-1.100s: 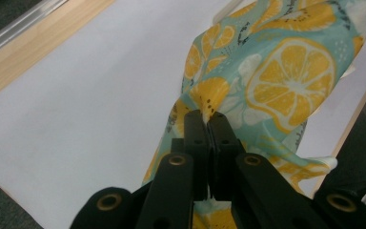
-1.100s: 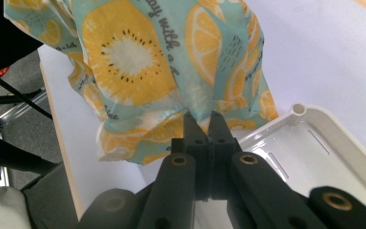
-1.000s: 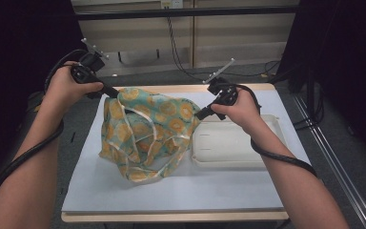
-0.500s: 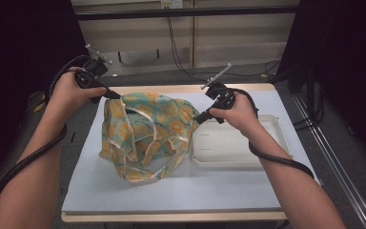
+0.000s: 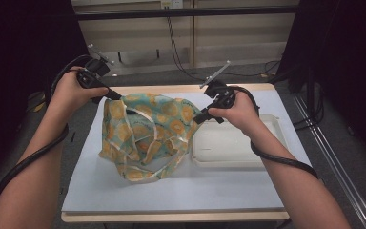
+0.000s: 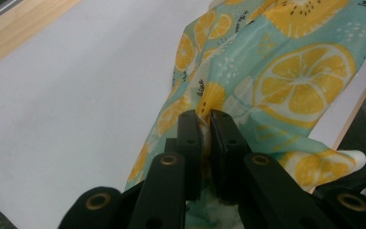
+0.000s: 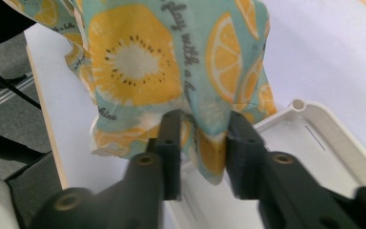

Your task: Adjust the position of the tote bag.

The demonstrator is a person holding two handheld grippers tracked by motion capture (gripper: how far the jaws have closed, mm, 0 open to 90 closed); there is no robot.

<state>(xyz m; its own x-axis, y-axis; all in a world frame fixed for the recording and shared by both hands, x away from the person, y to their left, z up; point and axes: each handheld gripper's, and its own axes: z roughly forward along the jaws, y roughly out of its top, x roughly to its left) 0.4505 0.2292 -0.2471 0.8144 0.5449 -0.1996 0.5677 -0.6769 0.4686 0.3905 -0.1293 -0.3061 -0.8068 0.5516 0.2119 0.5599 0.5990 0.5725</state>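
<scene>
Citrus-print cloth bag [image 5: 145,133] held up over the left-centre of the white mat [image 5: 171,191] on the bench [image 5: 171,217], stretched between both grippers, lower folds and one strap loop drooping onto the mat. Teal fabric, orange and lemon slices, some printed lettering.

Left gripper [image 5: 112,95] clenched on the bag's upper left corner. Confirmed in the left gripper view: left gripper [image 6: 206,125] with jaws nearly together, a thin pinch of fabric squeezed between the pads, rest of the bag [image 6: 276,81] hanging away over the mat [image 6: 76,95]. Jaws just eased open a touch, fabric not let go.

Right gripper [image 5: 200,116] at the bag's upper right corner, just above the left edge of the white tray [image 5: 267,157]. In the right gripper view: right gripper [image 7: 205,125] with jaws just opened, standing apart, a fold of the bag [image 7: 171,62] hanging in the gap between them. Looked released: pads not pressing, cloth loose between. Tray [image 7: 333,143] directly under that gripper, bag hem dipping over its near corner.

Both hands raised at about the same height, left hand [image 5: 74,90] past the bench's left edge, right hand [image 5: 240,112] over the tray.
</scene>
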